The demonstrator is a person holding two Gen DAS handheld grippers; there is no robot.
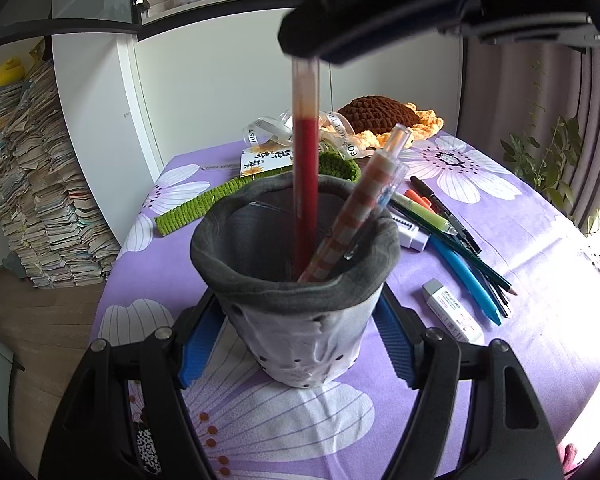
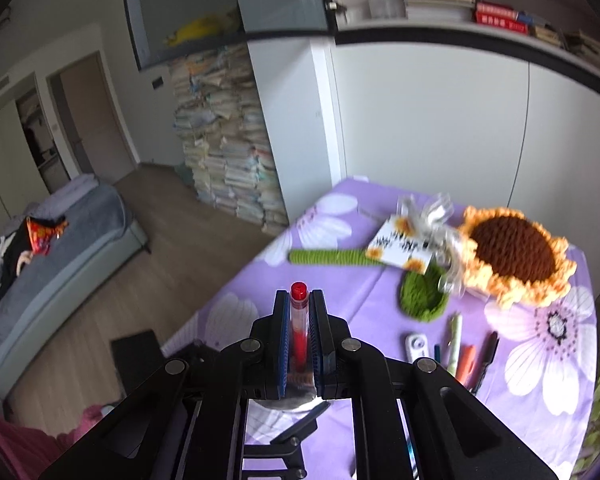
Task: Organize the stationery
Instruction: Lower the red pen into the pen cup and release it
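A grey fabric pen holder (image 1: 260, 280) stands on the purple flowered tablecloth (image 1: 540, 320). My left gripper (image 1: 296, 320) is shut on it, a blue pad pressed against each side. A checked orange-and-white pen (image 1: 340, 232) leans inside the holder. My right gripper (image 1: 312, 44) hangs above it, shut on the upper part of a red pen (image 1: 306, 160). That pen stands upright with its lower end inside the holder. In the right wrist view the red pen (image 2: 299, 320) sits clamped in the right gripper (image 2: 300, 300), cap end pointing away.
Several loose pens and a pencil (image 1: 460, 248) lie right of the holder, with a white eraser (image 1: 452, 310) and a white-and-purple case (image 1: 414, 238). A crocheted sunflower (image 1: 384, 116), its green stem (image 1: 196, 208) and a card (image 1: 260, 160) lie behind. The table edge drops off at left.
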